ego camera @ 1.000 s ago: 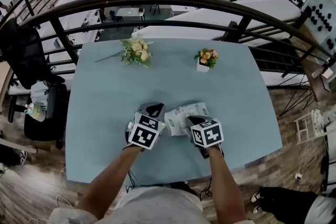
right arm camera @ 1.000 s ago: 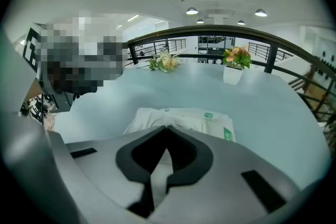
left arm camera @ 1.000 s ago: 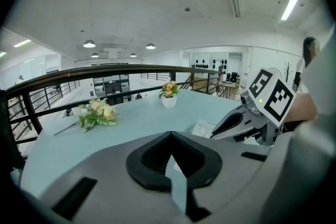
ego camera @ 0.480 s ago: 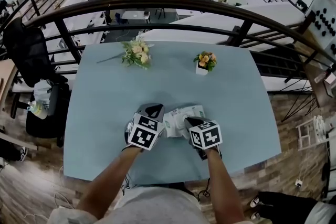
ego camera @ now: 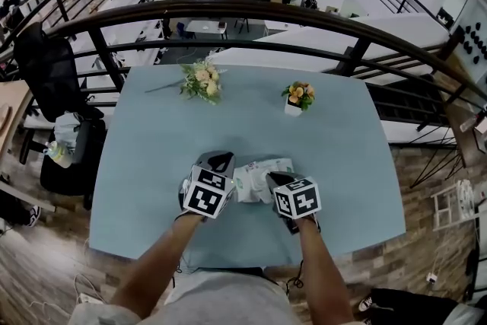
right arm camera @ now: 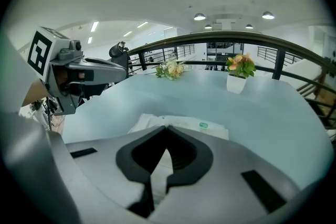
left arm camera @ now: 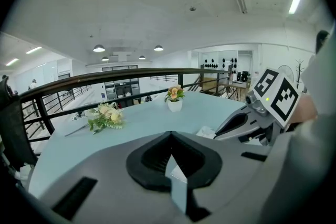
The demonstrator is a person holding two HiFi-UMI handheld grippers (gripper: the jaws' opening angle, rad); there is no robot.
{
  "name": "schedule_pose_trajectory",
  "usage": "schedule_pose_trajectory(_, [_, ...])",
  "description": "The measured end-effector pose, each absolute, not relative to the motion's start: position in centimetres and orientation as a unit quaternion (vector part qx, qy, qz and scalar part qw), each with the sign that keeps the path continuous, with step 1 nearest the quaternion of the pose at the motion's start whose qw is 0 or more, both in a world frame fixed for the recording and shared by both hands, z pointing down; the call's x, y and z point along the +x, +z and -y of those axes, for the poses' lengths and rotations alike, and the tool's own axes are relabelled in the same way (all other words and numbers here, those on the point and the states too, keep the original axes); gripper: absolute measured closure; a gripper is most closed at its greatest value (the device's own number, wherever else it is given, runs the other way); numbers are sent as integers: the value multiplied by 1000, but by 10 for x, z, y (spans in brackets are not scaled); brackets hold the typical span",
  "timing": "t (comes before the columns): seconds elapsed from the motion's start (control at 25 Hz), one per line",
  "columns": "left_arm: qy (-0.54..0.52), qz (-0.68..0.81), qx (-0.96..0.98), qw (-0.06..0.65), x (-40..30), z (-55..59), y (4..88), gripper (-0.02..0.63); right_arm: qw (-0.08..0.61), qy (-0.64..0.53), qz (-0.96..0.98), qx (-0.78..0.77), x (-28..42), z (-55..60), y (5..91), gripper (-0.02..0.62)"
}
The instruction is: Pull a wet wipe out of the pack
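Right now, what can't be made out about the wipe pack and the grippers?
Pack opening: under the right gripper in the head view; behind its shut fingers in its own view.
Whether those fingers pinch a wipe: hidden likewise.
Pack print: too small, blurred.
Pale sliver between the fingers of the left gripper: too little shows.

Pale blue over the table (ego camera: 342, 164). White with a small green mark on the wet wipe pack (right arm camera: 181, 122). Grey shells, black linings and black-and-white square markers on the left gripper (ego camera: 221, 160) and right gripper (ego camera: 272, 179). Cream and green in the bouquet (ego camera: 202, 80); orange blooms (ego camera: 298, 92) above a white pot (ego camera: 293, 109).
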State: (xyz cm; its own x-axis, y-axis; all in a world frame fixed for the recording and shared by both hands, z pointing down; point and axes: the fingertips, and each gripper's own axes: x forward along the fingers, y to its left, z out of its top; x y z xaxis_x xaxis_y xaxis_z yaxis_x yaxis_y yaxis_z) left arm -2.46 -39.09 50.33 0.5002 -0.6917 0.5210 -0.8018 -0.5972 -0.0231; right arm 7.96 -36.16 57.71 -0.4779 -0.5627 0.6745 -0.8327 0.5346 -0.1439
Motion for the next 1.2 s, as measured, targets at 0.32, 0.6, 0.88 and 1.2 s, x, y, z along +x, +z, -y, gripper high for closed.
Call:
schedule_pose_trajectory(0.32, [247, 446, 853, 112, -18, 389, 500, 612, 280, 223, 837, 413, 84, 366, 568, 588])
schedule_pose_trajectory(0.6, [247, 458, 846, 112, -14, 388, 496, 612, 272, 219, 845, 404, 88, 369, 560, 588])
schedule_pose_trajectory(0.88, [245, 472, 840, 110, -16, 388, 492, 612, 268, 211, 853, 395, 88, 373, 554, 588])
schedule_pose_trajectory(1.2, [245, 477, 837, 107, -13, 389, 489, 612, 261, 201, 859, 392, 91, 376, 544, 588])
